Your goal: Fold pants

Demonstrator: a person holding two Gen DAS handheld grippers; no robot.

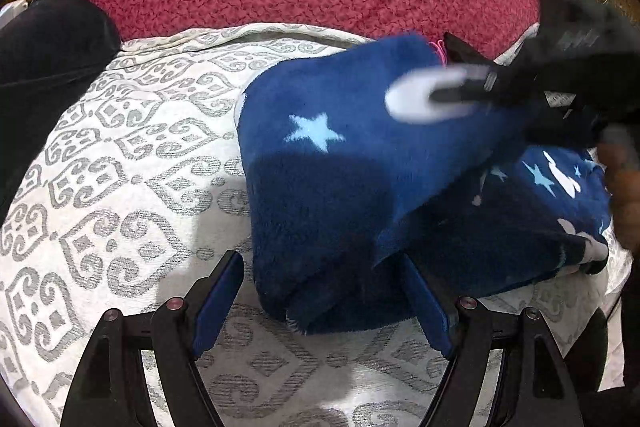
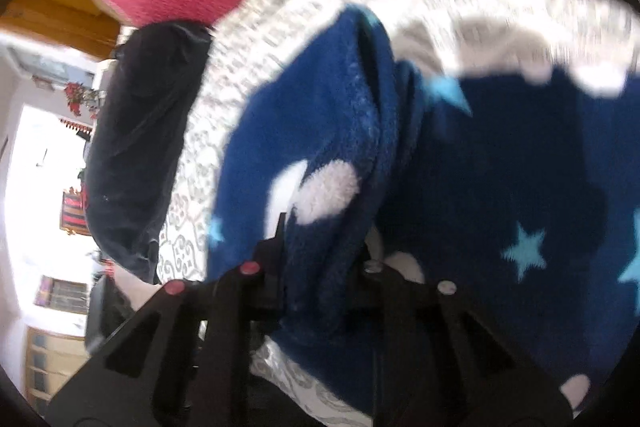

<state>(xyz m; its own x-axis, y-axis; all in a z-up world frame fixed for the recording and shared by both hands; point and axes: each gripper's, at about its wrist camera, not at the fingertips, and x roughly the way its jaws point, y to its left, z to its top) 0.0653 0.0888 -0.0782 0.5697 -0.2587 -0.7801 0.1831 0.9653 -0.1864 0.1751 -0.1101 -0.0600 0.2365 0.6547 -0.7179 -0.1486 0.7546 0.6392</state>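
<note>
A grey-patterned white bedspread (image 1: 120,155) fills the frame; at its centre our right gripper (image 2: 320,247) pinches the blue star-print pants (image 1: 340,187), our left gripper (image 1: 324,291) spread wide at lower centre.

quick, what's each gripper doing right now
left gripper: open, holding nothing, at the blue star pants.
right gripper: shut on the pants, lifting a fold.
</note>
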